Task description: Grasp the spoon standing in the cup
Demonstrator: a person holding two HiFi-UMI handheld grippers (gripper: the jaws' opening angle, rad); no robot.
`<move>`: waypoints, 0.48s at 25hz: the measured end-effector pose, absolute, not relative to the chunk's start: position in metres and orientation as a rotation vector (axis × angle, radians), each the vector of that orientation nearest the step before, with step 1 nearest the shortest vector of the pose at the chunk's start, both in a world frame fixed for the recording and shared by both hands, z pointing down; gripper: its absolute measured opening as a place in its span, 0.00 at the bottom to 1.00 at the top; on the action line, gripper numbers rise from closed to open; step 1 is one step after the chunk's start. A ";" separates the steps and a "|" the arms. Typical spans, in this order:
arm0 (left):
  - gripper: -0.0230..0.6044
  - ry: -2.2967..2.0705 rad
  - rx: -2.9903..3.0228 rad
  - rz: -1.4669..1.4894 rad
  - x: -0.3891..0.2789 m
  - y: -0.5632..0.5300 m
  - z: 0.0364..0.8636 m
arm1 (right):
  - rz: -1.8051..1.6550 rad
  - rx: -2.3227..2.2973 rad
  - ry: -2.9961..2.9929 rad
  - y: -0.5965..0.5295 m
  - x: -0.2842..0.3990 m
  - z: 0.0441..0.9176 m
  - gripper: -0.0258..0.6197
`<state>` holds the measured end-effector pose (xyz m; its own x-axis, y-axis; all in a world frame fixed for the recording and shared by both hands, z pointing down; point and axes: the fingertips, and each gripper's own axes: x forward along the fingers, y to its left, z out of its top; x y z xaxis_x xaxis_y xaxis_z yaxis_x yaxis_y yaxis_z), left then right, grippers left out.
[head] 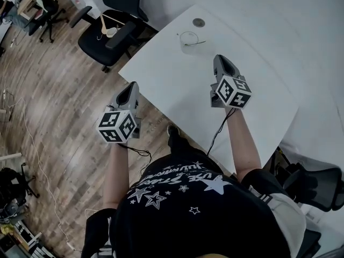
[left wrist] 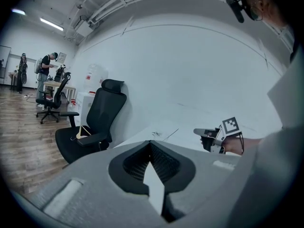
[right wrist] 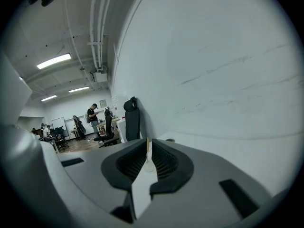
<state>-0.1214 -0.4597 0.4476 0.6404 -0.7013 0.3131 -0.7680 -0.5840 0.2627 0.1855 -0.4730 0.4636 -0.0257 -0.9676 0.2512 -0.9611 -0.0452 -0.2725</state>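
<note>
White table holds one cup (one spoon).

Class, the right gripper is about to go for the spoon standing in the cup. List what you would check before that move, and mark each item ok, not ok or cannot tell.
1. The spoon stands in the cup: ok.
2. The right gripper is lined up: ok. In the right gripper view the spoon shows through the gap between its jaws.
3. The right jaws are wide enough for the handle: cannot tell. They are only narrowly apart.
4. The right gripper has reached the spoon: not ok. Bare table lies between them.
5. The left gripper is out of the way: ok. It is by the table's edge, far from the cup, with its jaws together.
</note>
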 end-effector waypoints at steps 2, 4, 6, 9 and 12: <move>0.05 -1.156 2.492 0.249 -0.116 -0.471 0.449 | -0.602 -2.182 2.160 -0.484 0.187 0.468 0.12; 0.05 -1.150 2.495 0.256 -0.111 -0.481 0.451 | -0.618 -2.179 2.166 -0.495 0.188 0.474 0.14; 0.05 -1.147 2.492 0.263 -0.107 -0.491 0.454 | -0.636 -2.174 2.175 -0.506 0.187 0.480 0.16; 0.04 -1.137 2.489 0.279 -0.102 -0.502 0.460 | -0.662 -2.163 2.192 -0.521 0.184 0.490 0.19; 0.05 -1.124 2.496 0.302 -0.097 -0.511 0.464 | -0.678 -2.137 2.216 -0.535 0.177 0.497 0.22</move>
